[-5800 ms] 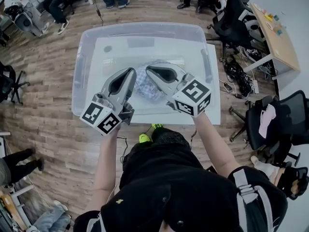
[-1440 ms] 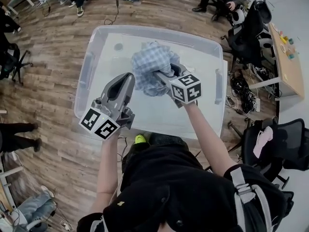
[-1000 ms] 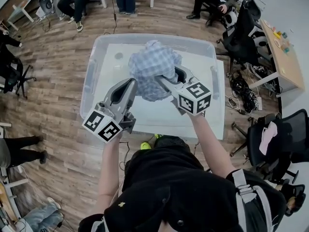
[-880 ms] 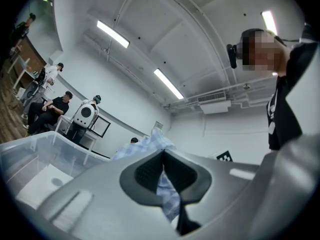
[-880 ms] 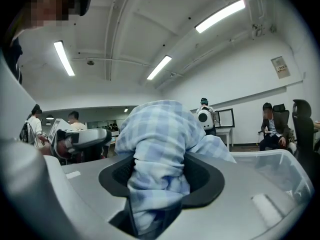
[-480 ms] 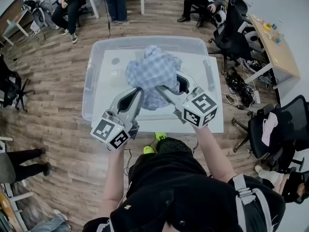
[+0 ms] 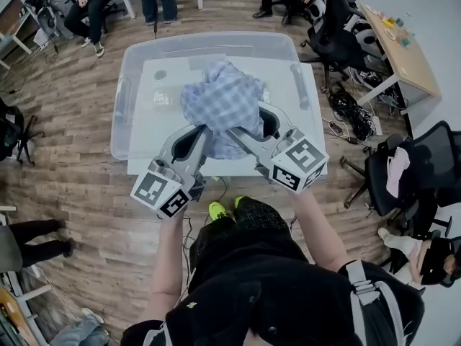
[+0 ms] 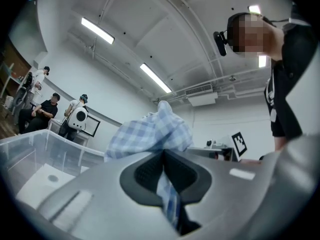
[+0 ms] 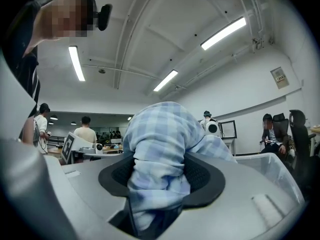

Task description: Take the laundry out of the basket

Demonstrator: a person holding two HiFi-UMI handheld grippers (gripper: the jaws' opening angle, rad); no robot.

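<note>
Closing in since earlier, the left gripper now pinches a thin fold of the checked shirt; the right gripper clamps a thick wad. It hangs bunched above the middle of the basket, clear of every rim, over the bench.

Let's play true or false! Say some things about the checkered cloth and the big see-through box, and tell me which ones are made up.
1. The left gripper and the right gripper both pinch the checked cloth. True.
2. The checked cloth lies flat on the bottom of the bin. False: it is bunched up and held in the air above the bin.
3. The bin is clear plastic. True.
4. The checked cloth is red with dots. False: it has blue and white checks.
5. The right gripper is empty. False: a thick fold of the cloth sits between its jaws.
</note>
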